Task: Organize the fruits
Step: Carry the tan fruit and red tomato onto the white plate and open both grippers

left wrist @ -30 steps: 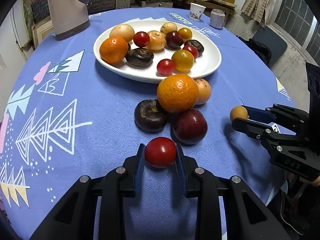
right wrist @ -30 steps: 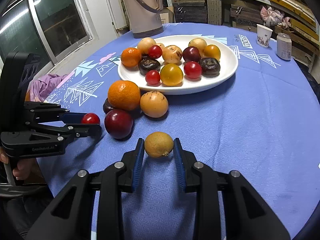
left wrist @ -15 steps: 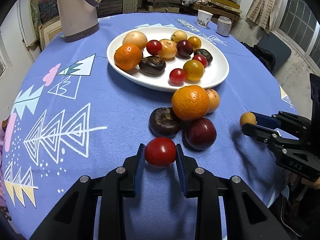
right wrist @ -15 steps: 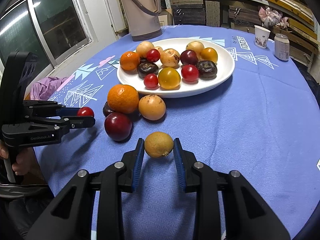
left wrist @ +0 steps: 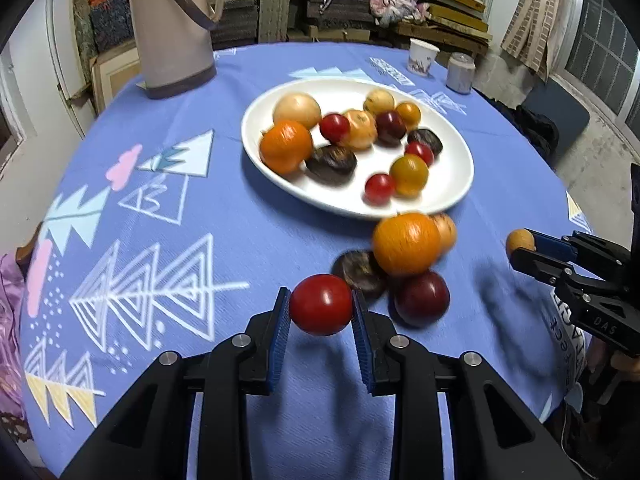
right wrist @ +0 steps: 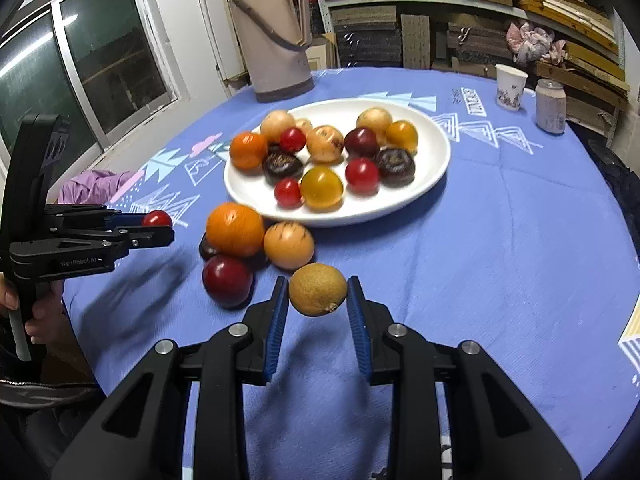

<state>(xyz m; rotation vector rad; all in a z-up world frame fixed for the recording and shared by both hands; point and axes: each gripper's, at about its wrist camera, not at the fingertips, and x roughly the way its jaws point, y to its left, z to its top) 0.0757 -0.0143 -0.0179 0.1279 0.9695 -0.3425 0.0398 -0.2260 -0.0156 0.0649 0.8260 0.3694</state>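
My left gripper (left wrist: 321, 307) is shut on a red tomato (left wrist: 321, 304) and holds it above the blue cloth; it also shows in the right wrist view (right wrist: 158, 227). My right gripper (right wrist: 318, 298) is shut on a small tan fruit (right wrist: 318, 289), raised off the table; it shows at the right of the left wrist view (left wrist: 520, 247). A white plate (left wrist: 456, 184) holds several fruits. Beside its near rim lie an orange (left wrist: 406, 243), a peach-coloured fruit (right wrist: 289, 245), a dark red plum (left wrist: 422, 298) and a dark brown fruit (left wrist: 354, 270).
A tall beige thermos jug (left wrist: 170, 28) stands at the back left of the round table. A paper cup (right wrist: 510, 87) and a small can (right wrist: 551, 106) stand at the back right. Stacked boards fill the shelves behind. A window is at the left in the right wrist view.
Both grippers have risen with their fruits and drawn back from the plate. The plate and the loose fruits have stayed where they were.
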